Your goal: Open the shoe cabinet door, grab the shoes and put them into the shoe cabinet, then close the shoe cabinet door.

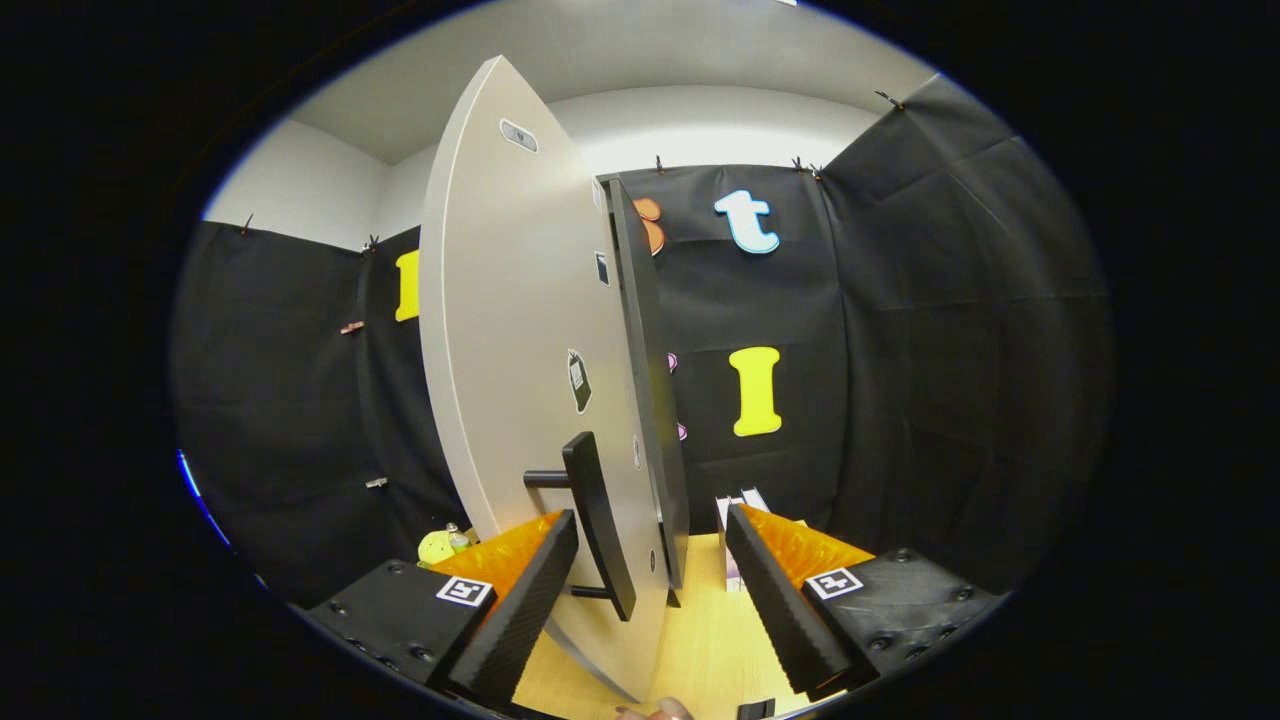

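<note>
The fingers [650,590] are spread wide, holding nothing. The door [510,350] of the shoe cabinet rises between and above them, a pale grey panel swung partly open and seen nearly edge-on. Its black bar handle [598,525] stands upright in the gap between the fingers, much closer to the left one. The left finger's ribbed black pad [520,610] lies just beside the handle; whether it touches cannot be told. The right finger's pad [785,600] is well apart from the handle.

Behind the door, the dark edge of the cabinet [650,400] shows as a narrow upright strip running down to the tabletop [705,640], a light wood surface that shows between the fingers. A few small stickers sit on the door's face above the handle.

Just beyond the right finger's tip stands a small white box [735,535], partly hidden by the finger. Beyond the left finger, low down, is a small yellow-green object [437,547], too small to identify. At the very bottom, beneath the fingers, part of a person's hand [660,711] shows.
</note>
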`<state>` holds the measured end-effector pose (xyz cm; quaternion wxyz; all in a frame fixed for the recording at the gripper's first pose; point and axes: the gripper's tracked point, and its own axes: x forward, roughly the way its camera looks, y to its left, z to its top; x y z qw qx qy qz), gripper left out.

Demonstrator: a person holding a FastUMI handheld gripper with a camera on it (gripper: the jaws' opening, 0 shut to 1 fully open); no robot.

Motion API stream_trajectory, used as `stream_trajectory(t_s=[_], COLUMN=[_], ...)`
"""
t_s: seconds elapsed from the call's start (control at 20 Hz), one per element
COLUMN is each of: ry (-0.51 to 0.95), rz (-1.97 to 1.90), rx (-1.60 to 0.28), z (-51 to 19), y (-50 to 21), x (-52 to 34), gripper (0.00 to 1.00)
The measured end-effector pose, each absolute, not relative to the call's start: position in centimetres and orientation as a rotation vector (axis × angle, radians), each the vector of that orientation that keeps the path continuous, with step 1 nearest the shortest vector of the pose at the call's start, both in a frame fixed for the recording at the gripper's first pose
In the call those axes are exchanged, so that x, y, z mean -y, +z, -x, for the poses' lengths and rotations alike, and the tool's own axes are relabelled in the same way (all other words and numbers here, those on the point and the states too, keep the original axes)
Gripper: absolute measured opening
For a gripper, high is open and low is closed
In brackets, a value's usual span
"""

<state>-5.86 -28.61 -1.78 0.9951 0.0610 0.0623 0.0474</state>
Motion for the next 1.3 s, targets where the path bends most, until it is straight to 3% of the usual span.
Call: stream_trajectory(t_s=[0.4,1.3], ry=[0.157,0.112], rz=[-0.103,-0.118], rx=[-0.12,-0.129], z=[4.9,-0.5], y=[-2.0,-3.6], x=[22.0,10.0], gripper=[0.98,0.98])
